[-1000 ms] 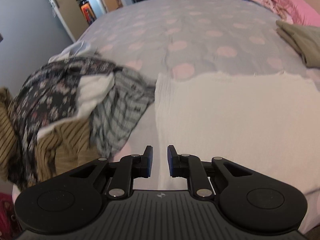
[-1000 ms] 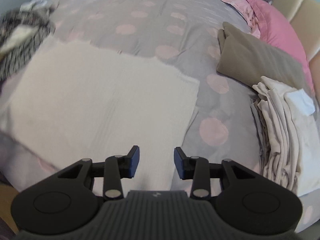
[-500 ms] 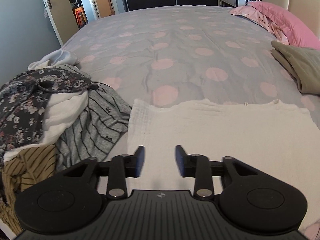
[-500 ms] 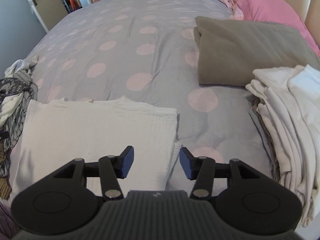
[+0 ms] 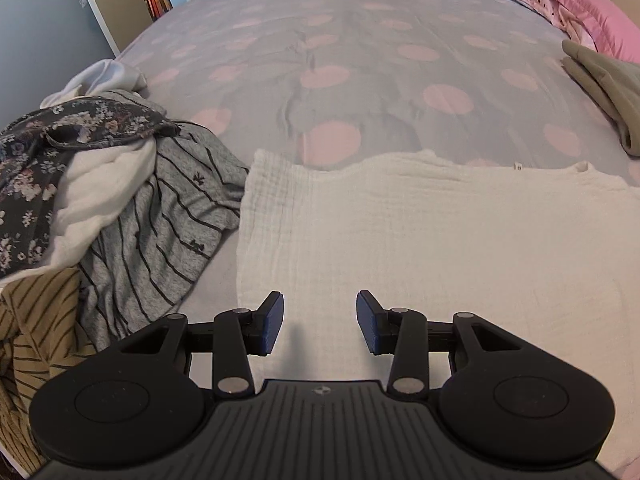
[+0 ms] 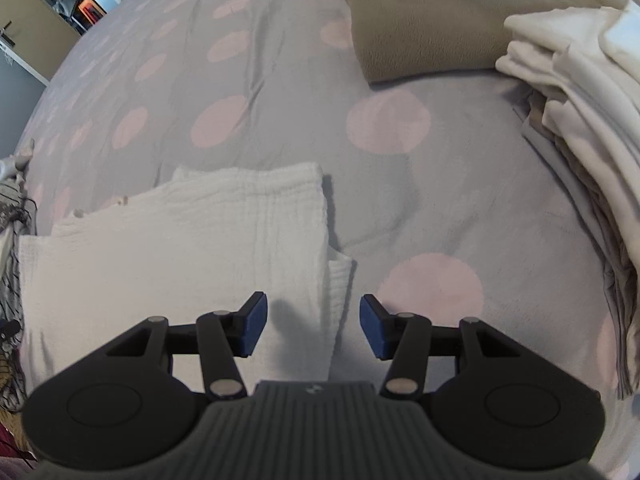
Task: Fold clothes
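Observation:
A white crinkled cloth point(image 5: 432, 224) lies folded flat on the grey bedspread with pink dots point(image 5: 360, 60). My left gripper point(image 5: 319, 322) hovers open just above the cloth's near left part, nothing between its blue pads. In the right wrist view the same white cloth point(image 6: 180, 240) shows its right edge, with a lower layer sticking out. My right gripper point(image 6: 313, 330) stands open over that right edge, pads apart and not pressing on the fabric.
A heap of unfolded clothes point(image 5: 100, 184), floral, white, grey-striped and mustard-striped, lies left of the cloth. A stack of folded pale garments point(image 6: 580, 128) sits at the right, an olive folded piece point(image 6: 432, 12) beyond it. Pink pillows point(image 5: 576, 4) lie at the bed's head.
Both grippers have opened wider and dropped closer to the white cloth. The right one has rolled and swung over to the cloth's right edge.

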